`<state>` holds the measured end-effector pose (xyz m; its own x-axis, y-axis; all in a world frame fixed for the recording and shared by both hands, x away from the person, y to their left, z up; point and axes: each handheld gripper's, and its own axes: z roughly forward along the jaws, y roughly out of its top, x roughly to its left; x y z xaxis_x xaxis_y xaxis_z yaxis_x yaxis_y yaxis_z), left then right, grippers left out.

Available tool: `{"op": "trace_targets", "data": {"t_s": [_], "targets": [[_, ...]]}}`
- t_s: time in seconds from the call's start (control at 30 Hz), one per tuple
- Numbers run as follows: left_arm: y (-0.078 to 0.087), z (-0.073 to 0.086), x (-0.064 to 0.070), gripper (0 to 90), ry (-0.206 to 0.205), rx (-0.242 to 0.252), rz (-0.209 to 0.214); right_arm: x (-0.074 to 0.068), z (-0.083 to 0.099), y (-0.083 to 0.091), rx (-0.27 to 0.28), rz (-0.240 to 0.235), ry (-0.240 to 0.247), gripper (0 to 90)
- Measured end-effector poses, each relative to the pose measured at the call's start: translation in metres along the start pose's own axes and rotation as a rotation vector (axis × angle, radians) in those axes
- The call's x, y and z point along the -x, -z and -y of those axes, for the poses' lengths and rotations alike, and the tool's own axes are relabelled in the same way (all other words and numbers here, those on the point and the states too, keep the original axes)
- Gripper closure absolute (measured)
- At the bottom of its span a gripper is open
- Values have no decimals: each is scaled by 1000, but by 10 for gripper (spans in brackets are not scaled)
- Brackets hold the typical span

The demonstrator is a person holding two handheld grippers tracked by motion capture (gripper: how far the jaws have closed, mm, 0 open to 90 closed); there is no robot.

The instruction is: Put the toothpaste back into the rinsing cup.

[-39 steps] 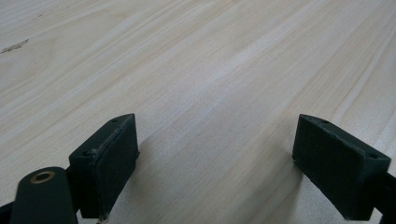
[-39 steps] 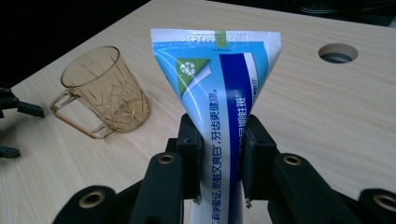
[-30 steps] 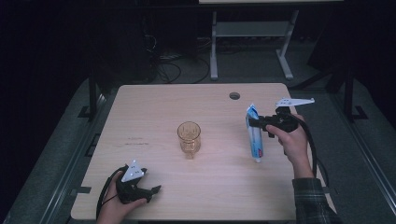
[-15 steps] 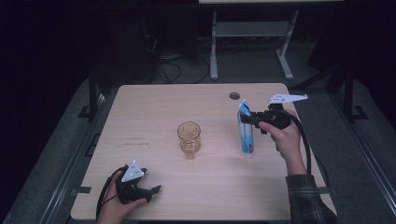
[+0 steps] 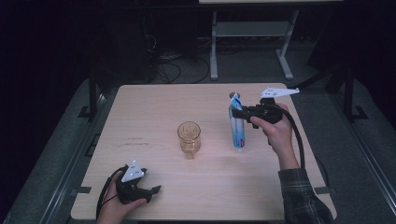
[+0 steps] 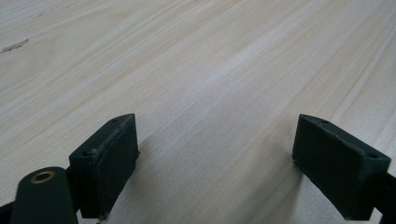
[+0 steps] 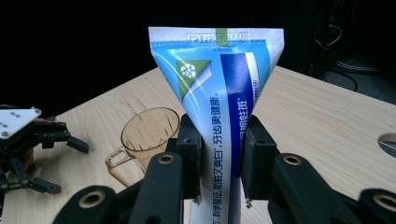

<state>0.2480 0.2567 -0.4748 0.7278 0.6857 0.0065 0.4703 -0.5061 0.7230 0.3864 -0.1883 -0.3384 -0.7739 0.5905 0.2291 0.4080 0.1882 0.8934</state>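
From above the table [image 5: 154, 102], the right gripper [image 5: 239, 112] holds a blue and white toothpaste tube [image 5: 237, 125] upright, crimped end up, with the bottom end at the wood or just over it — I cannot tell which. An amber glass cup [image 5: 189, 139] stands near the middle of the table, left of the tube and apart from it. The left gripper [image 5: 152, 190] rests low at the near left corner, in the person's hand.

Along the left gripper [image 6: 215, 163], its two black jaws stand spread wide, with bare pale wood between them and nothing held.

Along the right gripper [image 7: 220, 154], the jaws are pressed on the toothpaste tube [image 7: 219, 84] from both sides, pinching it below its wide flat end. Behind it, to the left, is the cup [image 7: 147, 133] — its handle points toward this camera. The left gripper [image 7: 46, 135] lies farther off at the left edge.
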Motion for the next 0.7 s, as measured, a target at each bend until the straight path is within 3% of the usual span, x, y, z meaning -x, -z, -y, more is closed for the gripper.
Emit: {"op": "trace_targets", "data": {"t_s": [0.7], "targets": [[0,0,1,134,0,1,0,-24,-40,-27,28,-59,69,721]]}}
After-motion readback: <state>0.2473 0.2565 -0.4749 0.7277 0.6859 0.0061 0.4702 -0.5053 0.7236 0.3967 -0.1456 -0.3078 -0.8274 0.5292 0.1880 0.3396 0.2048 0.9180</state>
